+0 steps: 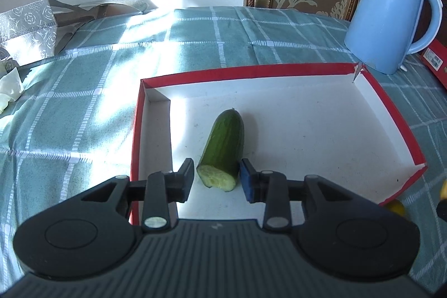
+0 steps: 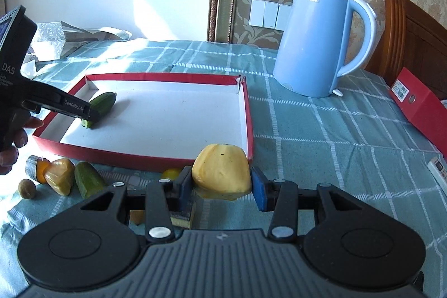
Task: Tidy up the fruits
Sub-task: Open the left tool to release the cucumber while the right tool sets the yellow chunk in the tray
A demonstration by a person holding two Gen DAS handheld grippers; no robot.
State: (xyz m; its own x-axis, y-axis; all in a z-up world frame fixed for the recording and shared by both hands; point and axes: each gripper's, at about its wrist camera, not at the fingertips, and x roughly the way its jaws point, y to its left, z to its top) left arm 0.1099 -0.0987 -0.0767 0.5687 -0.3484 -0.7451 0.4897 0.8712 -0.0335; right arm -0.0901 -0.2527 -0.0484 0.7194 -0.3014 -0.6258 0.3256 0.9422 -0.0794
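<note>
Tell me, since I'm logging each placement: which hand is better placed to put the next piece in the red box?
Right. Its tool grips the yellow fruit beside the red box; the left tool is empty, releasing the cucumber.

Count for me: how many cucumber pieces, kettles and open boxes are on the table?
Open boxes: 1, the red box
Cucumber pieces: 2, the cucumber inside and the cucumber outside
Kettles: 1, the blue kettle
Total: 4
</note>
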